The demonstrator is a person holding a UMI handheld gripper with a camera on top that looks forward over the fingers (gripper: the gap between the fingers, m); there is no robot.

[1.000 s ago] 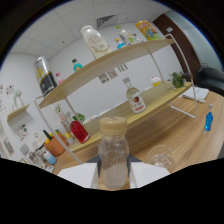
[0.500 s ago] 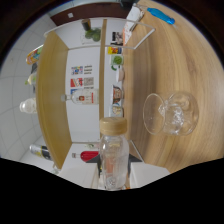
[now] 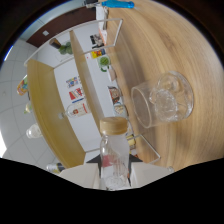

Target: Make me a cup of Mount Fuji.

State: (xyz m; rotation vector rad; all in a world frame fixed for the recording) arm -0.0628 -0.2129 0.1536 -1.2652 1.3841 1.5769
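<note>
Gripper view. The claw is closed on a clear bottle with a tan cap; both fingers press its sides, and the bottle points forward along them. The whole scene reads as rolled on its side, so the claw appears tipped toward a pour. Just ahead and to one side lies the task's vessel, a clear glass mug with ice or a similar clear mass inside, standing on the wooden desk.

Assessment of the step in hand: this looks like dosing the mug from the bottle. The cap appears to be on; whether it has a spout cannot be told. To do it well, bring the bottle mouth over the mug's rim before tilting further, tilt slowly, and keep the grip firm, since a smooth bottle may slip.

Surface and room: the desk is pale wood grain. A two-tier wooden shelf on a white wire frame carries small bottles and jars. A blue object lies at the desk's far end. White walls beyond.
</note>
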